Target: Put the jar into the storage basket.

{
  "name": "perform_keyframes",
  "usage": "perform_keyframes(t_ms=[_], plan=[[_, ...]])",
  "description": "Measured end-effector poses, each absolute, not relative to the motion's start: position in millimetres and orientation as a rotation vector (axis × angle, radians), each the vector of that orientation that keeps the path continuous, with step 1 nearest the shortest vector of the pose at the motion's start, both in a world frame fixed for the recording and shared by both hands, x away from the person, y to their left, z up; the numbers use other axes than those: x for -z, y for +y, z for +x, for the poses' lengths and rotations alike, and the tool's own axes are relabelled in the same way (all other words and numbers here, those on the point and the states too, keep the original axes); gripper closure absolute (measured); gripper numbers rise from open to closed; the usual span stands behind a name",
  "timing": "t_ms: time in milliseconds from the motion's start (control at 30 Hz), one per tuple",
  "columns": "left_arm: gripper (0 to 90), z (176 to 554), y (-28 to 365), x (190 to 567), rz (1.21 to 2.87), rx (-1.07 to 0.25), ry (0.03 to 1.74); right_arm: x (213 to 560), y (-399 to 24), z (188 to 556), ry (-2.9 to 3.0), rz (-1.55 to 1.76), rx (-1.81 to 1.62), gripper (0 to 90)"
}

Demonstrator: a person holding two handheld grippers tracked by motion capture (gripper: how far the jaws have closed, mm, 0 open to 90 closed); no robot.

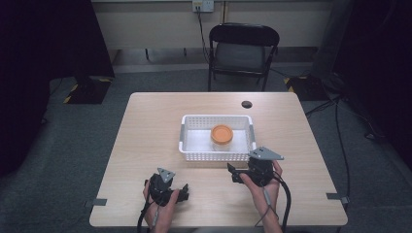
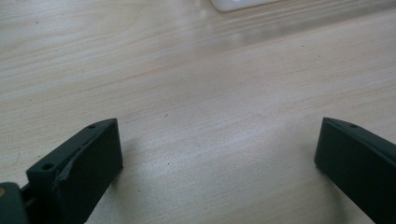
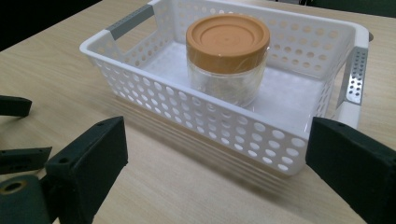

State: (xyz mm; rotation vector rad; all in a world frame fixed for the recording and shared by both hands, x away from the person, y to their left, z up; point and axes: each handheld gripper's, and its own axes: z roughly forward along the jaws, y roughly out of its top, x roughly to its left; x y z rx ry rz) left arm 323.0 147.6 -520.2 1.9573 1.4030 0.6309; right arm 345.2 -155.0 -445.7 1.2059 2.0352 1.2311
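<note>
A white perforated basket (image 1: 214,156) with grey handles sits at the middle of the wooden table. Inside it stands a clear jar with an orange lid (image 1: 221,134), upright, right of the basket's centre. My right gripper (image 1: 233,173) is held just in front of the basket's near right corner. In the right gripper view, that gripper (image 3: 217,140) is open, with the basket (image 3: 140,70) and the jar (image 3: 227,60) ahead of it. My left gripper (image 1: 183,192) rests low near the table's front edge. In the left gripper view, this gripper (image 2: 217,140) is open over bare wood.
A small black round disc (image 1: 247,104) lies on the table behind the basket. A black folding chair (image 1: 243,48) stands beyond the far edge. A corner of the basket (image 2: 238,3) shows at the top of the left gripper view.
</note>
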Motion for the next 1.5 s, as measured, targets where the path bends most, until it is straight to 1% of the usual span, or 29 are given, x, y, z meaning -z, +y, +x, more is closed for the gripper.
perform_keyframes(t_ms=[433, 1033, 1500], plan=[[0.4, 322.9, 147.6, 520.2, 1.957, -0.631, 1.403, 460.2, -159.1, 339.7, 2.042, 1.222, -1.174, 5.0], [0.4, 322.9, 147.7, 520.1, 1.959, -0.630, 1.402, 492.1, -162.0, 333.7, 2.064, 1.303, -1.098, 5.1], [0.4, 323.0, 147.6, 520.2, 1.957, -0.630, 1.403, 510.4, -170.0, 330.0, 2.090, 1.383, -1.040, 5.1]])
